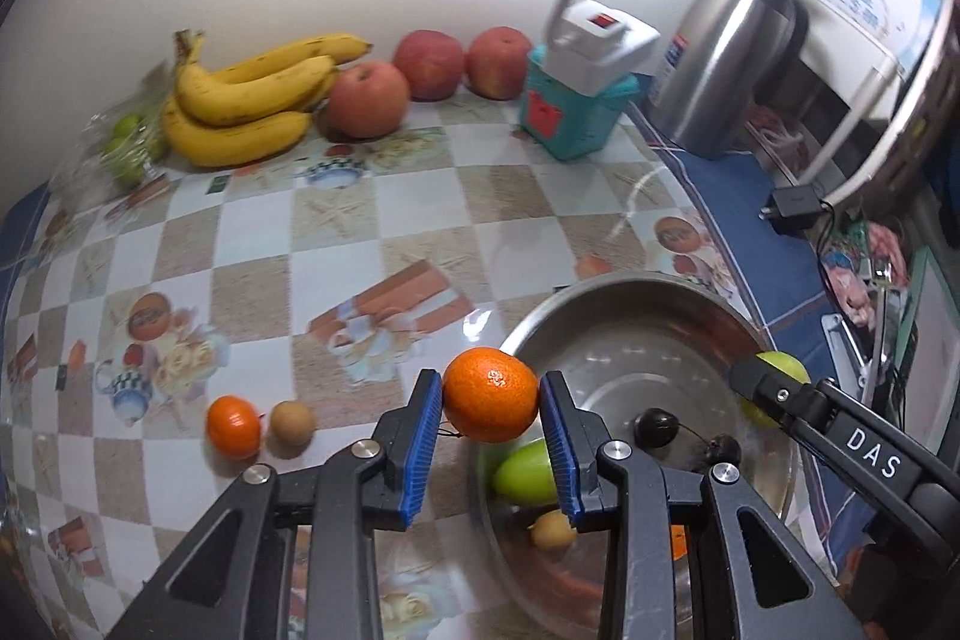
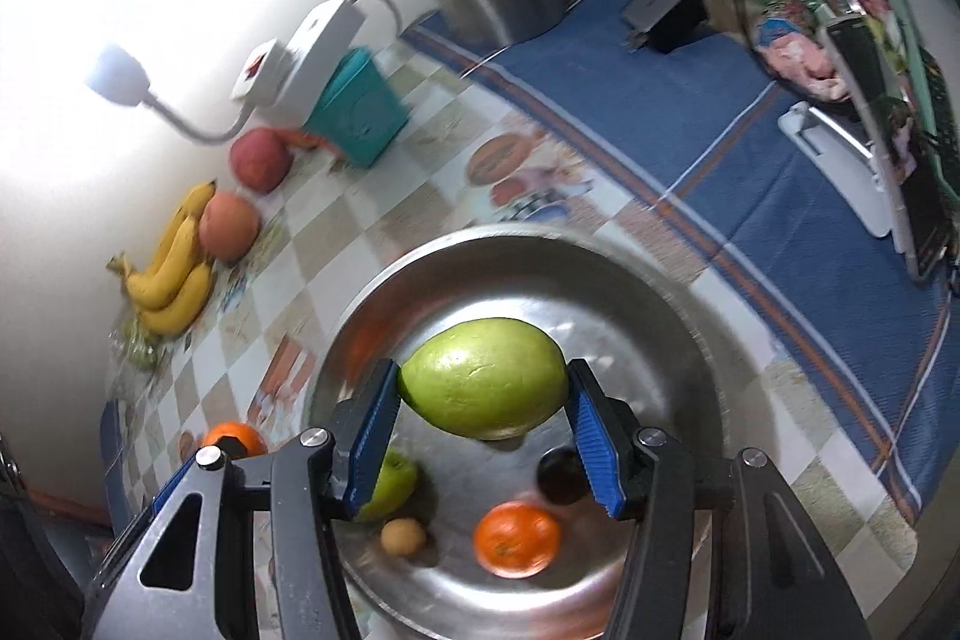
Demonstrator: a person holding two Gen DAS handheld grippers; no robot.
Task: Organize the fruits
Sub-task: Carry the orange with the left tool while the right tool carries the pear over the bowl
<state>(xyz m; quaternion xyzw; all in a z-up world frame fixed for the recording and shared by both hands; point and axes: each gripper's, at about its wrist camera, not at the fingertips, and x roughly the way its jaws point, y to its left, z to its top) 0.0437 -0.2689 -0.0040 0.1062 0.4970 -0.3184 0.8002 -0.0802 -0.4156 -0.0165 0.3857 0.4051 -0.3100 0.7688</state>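
Note:
My left gripper (image 1: 491,397) is shut on an orange tangerine (image 1: 491,394) and holds it above the near left rim of the steel bowl (image 1: 630,298). My right gripper (image 2: 483,388) is shut on a large green fruit (image 2: 483,376) and holds it over the bowl's middle (image 2: 660,328); it also shows in the left wrist view (image 1: 780,367). In the bowl lie a small green fruit (image 1: 525,472), a tangerine (image 2: 516,538), a small brown fruit (image 2: 403,537) and dark cherries (image 1: 657,427). On the table left of the bowl lie another tangerine (image 1: 234,427) and a brown fruit (image 1: 292,421).
Bananas (image 1: 240,100), three apples (image 1: 366,97) and bagged green fruit (image 1: 129,142) lie by the wall. A teal box (image 1: 570,112) with a white lamp (image 1: 600,40), a steel kettle (image 1: 720,58) and a black charger (image 1: 795,208) stand at the right.

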